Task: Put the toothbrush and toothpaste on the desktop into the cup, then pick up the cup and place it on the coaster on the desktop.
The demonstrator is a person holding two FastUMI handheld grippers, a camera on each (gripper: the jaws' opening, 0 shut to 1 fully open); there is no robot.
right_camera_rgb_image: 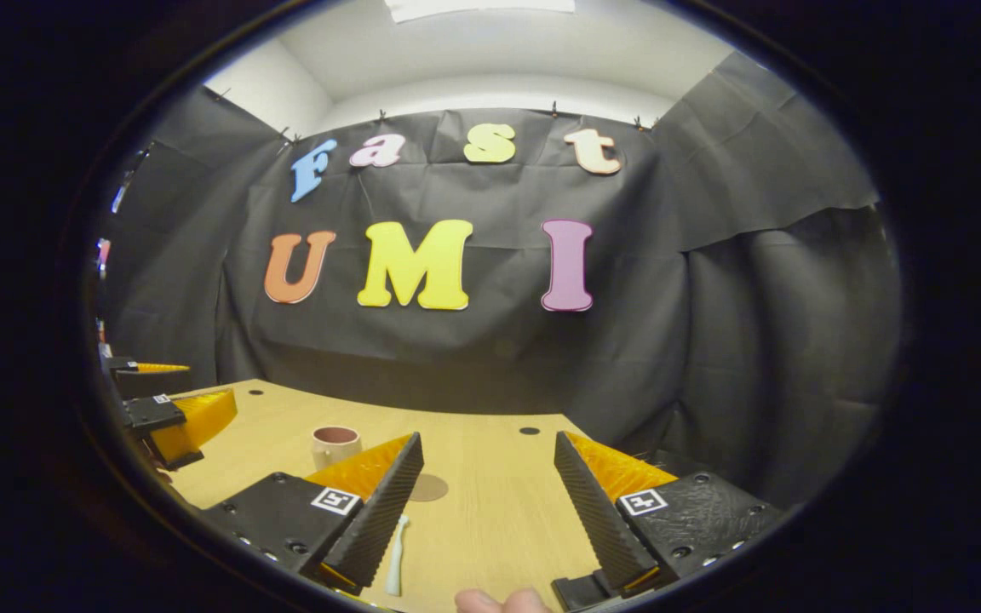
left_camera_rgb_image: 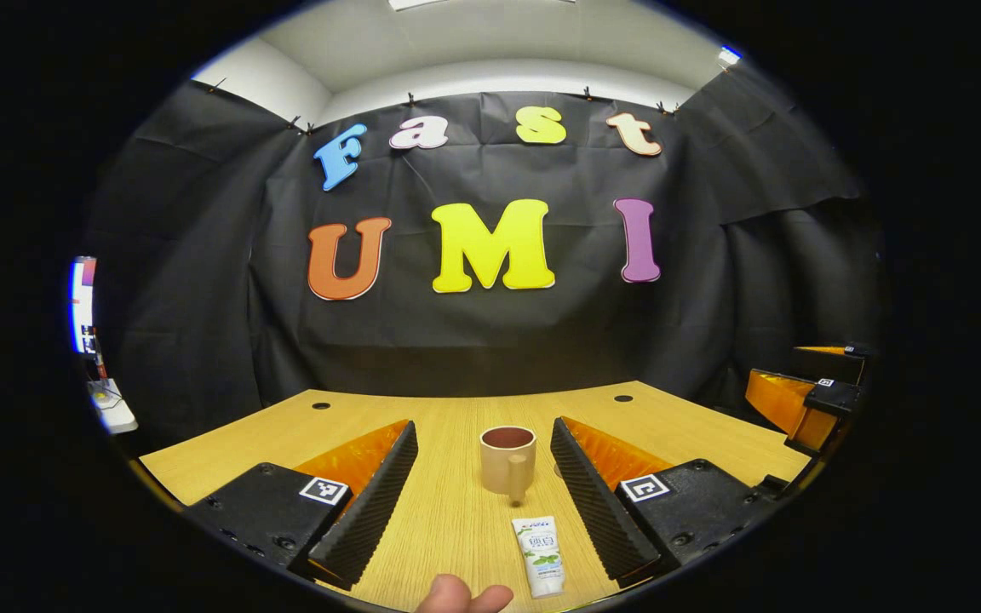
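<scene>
- Fingertip of the holding hand (left_camera_rgb_image: 463, 596) sits at six o'clock in the left gripper view; just beyond it, the left gripper (left_camera_rgb_image: 484, 502) stands spread wide, pinching nothing.
- Between its fingers lies the toothpaste (left_camera_rgb_image: 540, 555) flat on the desktop (left_camera_rgb_image: 678, 426), at about five o'clock from the gripper's middle, cap end toward the camera. By its look a soft, light tube; I would judge a pinch across its flat middle safest, since a squeeze near the cap could slip.
- Straight ahead at twelve o'clock stands the cup (left_camera_rgb_image: 507, 460), upright, handle facing the camera; likely stiff and heavier, best taken across the rim or wall.
- Right gripper (right_camera_rgb_image: 486, 502) is also spread, empty.
- Toothbrush (right_camera_rgb_image: 395, 555) lies flat at about seven o'clock, partly behind the left-hand finger: thin, stiff, light, low-lying, so grip mid-handle.
- Coaster (right_camera_rgb_image: 427, 487) lies at eleven o'clock, bare; the cup is well apart, farther toward ten o'clock.
</scene>
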